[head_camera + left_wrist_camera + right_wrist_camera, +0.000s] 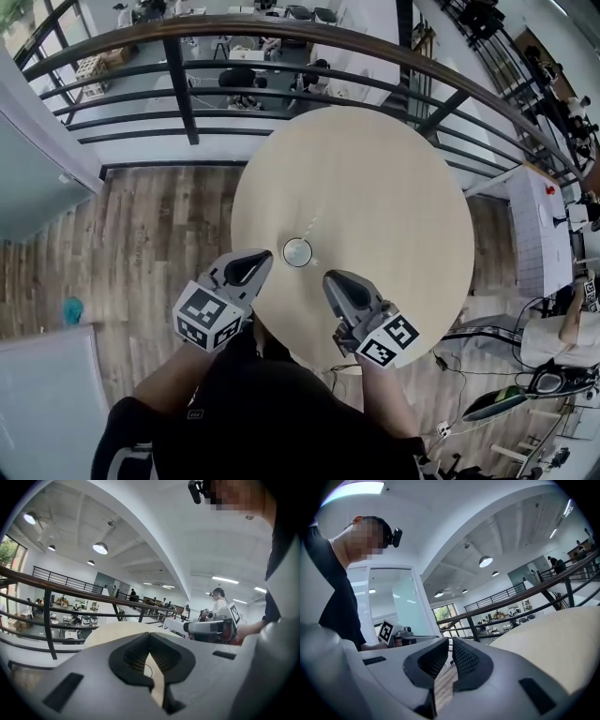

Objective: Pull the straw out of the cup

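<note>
- We judge both tools must open first. The left tool (251, 266) and the right tool (343, 286) each have jaws together on nothing. Then one steadies the cup and the other takes the straw.
- The cup (297, 252) stands on the counter (375, 169) near its front edge, between the tools, touching neither — small, round, pale-rimmed. We cannot make out its straw.

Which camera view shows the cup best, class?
The head view: the cup is seen from above, standing on the round table. The left gripper view and the right gripper view show part of that table, but no cup can be made out in either.
</note>
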Demonstrator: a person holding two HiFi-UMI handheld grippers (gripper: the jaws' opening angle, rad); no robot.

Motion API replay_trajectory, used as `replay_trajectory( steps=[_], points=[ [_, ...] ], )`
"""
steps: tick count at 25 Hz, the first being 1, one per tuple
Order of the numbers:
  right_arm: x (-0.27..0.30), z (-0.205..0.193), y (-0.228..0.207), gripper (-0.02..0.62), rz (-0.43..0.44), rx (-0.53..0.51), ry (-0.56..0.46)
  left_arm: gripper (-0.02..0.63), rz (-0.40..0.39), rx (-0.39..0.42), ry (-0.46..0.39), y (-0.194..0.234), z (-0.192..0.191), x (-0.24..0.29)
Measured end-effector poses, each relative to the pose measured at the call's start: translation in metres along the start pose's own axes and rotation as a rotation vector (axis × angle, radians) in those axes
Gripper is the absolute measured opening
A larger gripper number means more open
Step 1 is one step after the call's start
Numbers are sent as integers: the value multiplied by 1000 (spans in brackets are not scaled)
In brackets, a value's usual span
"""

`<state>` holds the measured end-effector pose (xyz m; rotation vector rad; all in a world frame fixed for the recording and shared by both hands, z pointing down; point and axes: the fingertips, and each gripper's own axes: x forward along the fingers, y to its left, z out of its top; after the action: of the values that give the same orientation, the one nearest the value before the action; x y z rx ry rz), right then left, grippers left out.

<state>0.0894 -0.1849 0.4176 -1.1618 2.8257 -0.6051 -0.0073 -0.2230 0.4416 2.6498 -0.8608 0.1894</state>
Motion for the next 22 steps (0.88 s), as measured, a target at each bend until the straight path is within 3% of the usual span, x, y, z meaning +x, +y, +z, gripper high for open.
replay_trajectory(
  steps=[12, 22],
  points=[
    [11, -41, -56, 23, 11, 78, 27, 8, 38, -21, 60, 19, -38, 47],
    [43, -65, -82, 23, 14, 50, 64, 8, 14, -22, 67, 44, -56, 83]
  ],
)
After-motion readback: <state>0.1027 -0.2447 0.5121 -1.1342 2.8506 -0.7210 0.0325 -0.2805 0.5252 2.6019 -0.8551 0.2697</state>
